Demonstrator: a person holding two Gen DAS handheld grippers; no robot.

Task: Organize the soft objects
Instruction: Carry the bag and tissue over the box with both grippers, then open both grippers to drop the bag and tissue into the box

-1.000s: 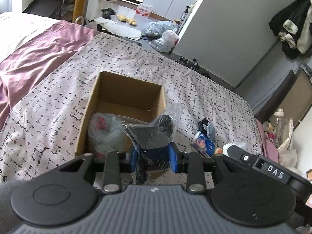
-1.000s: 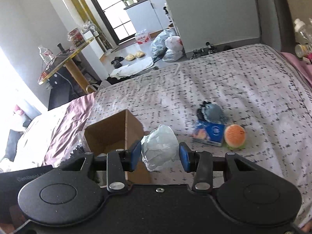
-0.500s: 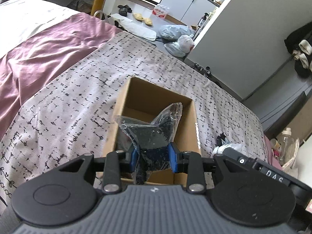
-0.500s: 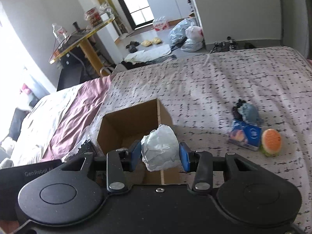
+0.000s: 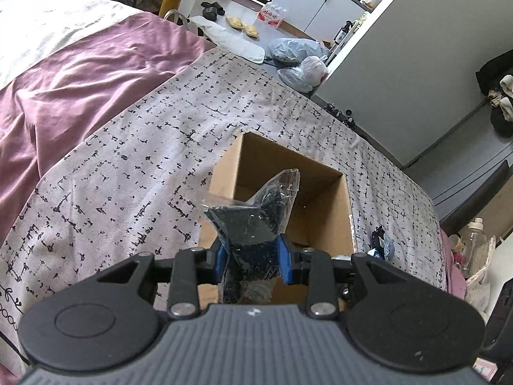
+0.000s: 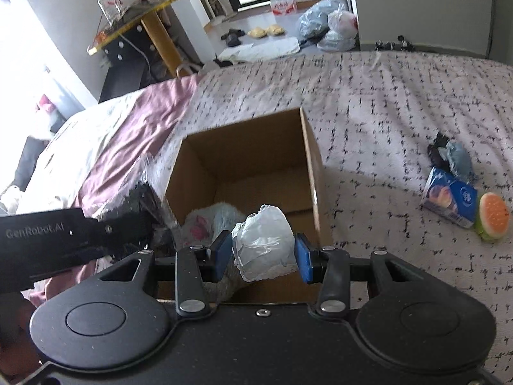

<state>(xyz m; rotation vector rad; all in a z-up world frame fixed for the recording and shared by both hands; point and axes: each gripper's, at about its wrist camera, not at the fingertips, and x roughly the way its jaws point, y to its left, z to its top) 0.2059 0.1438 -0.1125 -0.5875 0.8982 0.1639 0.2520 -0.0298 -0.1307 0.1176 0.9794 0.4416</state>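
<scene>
A: Right wrist view: right gripper (image 6: 263, 258) clamps crumpled white wad (image 6: 264, 247) over open brown cardboard box (image 6: 243, 147).
B: Left gripper (image 5: 252, 256) pinches black plastic-wrapped bundle (image 5: 256, 218) at box's near edge; could drop outside.

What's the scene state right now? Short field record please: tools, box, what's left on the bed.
left tool: shut on dark item in clear plastic bag, held over the box's near edge
right tool: shut on white crumpled bundle, above the box opening
cardboard box: open-topped, on the patterned bedspread
in box: pale plush with pink patches
left on bed: blue packet, burger-shaped toy, dark and grey-blue bundle, right of the box
</scene>
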